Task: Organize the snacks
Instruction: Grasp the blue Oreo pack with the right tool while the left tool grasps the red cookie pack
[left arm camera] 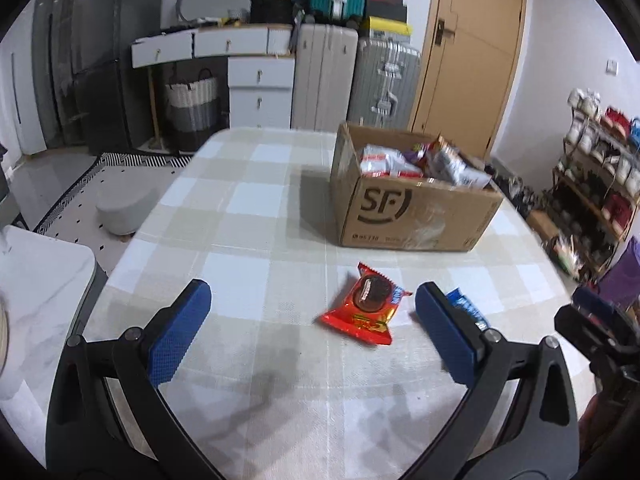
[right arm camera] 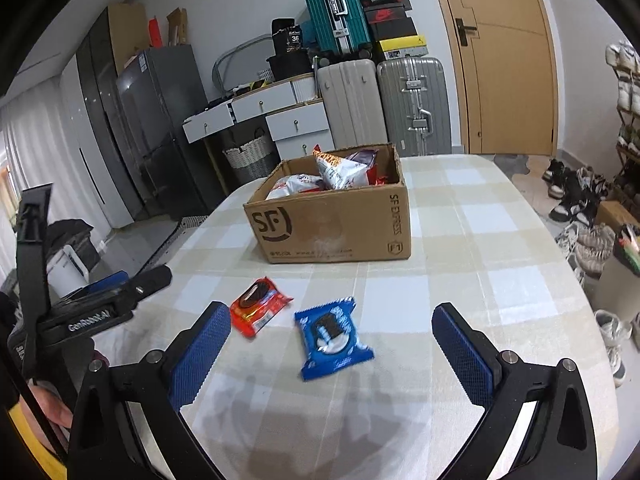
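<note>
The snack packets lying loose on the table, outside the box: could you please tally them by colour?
Red packet: 1
Blue packet: 1
Total: 2 loose on the table. The packets inside the cardboard box overlap too much to count.

A wooden door [right arm camera: 508, 60] is standing closed in the pale back wall, with grey suitcases [right arm camera: 384, 104] and a white drawer unit [right arm camera: 276, 116] lining the wall beside it and a teal suitcase [right arm camera: 334, 8] sitting on top. A dark fridge [right arm camera: 156, 128] is standing to the left, while a shoe rack [left arm camera: 600, 168] is filling the right side. A checked cloth is covering the desk [right arm camera: 480, 240].
</note>
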Demonstrator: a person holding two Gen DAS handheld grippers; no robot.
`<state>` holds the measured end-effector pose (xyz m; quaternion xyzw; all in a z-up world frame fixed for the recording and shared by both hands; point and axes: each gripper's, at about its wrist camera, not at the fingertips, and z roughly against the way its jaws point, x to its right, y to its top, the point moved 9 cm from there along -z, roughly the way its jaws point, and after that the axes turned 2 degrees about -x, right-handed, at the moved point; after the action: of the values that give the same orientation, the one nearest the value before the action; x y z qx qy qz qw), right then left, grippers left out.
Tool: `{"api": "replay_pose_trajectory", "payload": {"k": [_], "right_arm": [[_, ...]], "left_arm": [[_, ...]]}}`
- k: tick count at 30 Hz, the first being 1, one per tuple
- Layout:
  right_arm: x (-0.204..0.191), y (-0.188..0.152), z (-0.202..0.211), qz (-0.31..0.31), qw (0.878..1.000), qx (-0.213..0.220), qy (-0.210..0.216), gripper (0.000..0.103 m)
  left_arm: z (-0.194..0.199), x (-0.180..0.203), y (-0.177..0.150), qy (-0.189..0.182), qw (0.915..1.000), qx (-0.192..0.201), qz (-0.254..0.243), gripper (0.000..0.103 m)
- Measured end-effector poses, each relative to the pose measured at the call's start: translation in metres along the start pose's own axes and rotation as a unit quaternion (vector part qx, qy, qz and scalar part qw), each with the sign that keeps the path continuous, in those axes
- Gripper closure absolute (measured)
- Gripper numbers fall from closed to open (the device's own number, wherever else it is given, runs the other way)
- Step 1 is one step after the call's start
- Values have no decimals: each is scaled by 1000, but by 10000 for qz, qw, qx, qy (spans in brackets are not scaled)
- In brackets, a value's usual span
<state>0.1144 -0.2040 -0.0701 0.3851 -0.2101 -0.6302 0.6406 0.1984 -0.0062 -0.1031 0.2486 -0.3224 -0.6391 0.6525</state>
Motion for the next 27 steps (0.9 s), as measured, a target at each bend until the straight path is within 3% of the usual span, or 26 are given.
{"api": "replay_pose_trajectory", "payload": {"k": [5, 9, 12, 17, 22, 24, 26, 27], "right_arm": [[-1, -5, -38, 250, 9989, -388, 0, 1], [6, -19, -81, 449, 9929, -998, -460, 1], [7, -24, -104, 394, 9904, -1294, -294, 6], [-8, -28, -126, 844, 9852, -1485, -169, 7], [-17, -39, -144, 1050, 9778, -1811, -129, 30], [-15, -41, -149, 1042, 9766, -1873, -172, 34], [-13, -39, -148, 1013, 9774, -1845, -185, 43], [-12, -39, -147, 974, 9778, -1847, -174, 53]], "left_arm": [[-38, -2, 3, 7, 9995, -322, -69, 1], [-67, -3, 9, -84, 9986, -524, 43, 1], [-82, 0, 12, -75, 9982, -592, -6, 1], [-101, 10, 14, -134, 9974, -701, -140, 1], [-110, 12, 13, -196, 9967, -782, -125, 1], [-114, 11, 11, -200, 9963, -830, -93, 1], [-118, 10, 9, -177, 9960, -873, -81, 1], [-117, 10, 7, -180, 9959, -886, -85, 1]]}}
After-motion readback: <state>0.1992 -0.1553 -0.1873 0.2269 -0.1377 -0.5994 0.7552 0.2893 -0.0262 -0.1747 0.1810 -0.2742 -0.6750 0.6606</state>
